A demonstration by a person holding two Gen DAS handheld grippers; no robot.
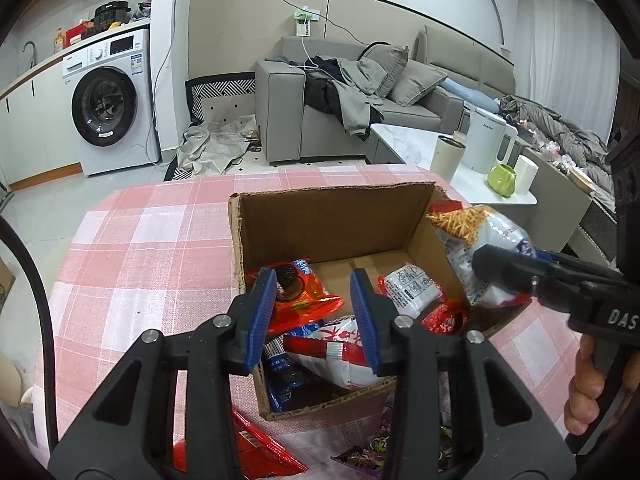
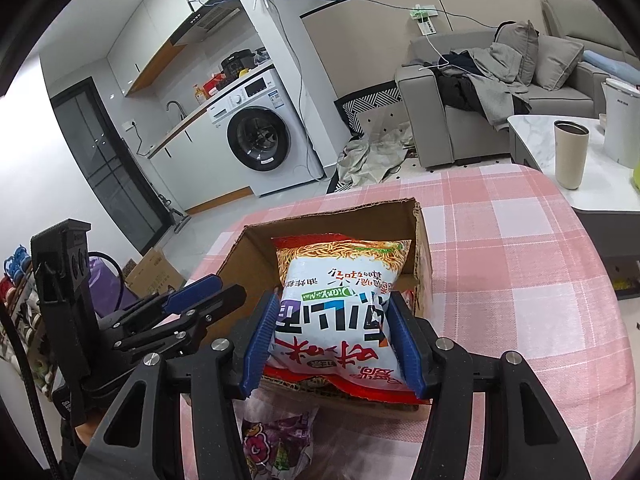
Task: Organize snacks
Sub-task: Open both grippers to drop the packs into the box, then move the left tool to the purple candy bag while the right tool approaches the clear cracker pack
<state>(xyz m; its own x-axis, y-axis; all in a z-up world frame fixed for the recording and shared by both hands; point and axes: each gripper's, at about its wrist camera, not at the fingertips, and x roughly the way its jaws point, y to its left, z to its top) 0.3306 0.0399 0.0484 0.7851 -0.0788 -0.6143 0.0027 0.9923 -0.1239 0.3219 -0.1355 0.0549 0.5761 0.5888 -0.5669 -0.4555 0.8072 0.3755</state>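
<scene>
The right gripper (image 1: pixel 496 268) body reads "DAS".

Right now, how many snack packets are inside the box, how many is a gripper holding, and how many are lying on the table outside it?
Inside the cardboard box: 5 packets visible, others may be hidden
Held by the right gripper: 1 noodle snack bag
On the tablecloth outside the box: at least 2, edges cut off
Total: at least 8

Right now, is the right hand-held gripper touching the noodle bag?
Touching. The right wrist view shows the right hand-held gripper with both blue pads pressed against the sides of the noodle bag, which it holds over the cardboard box.
</scene>
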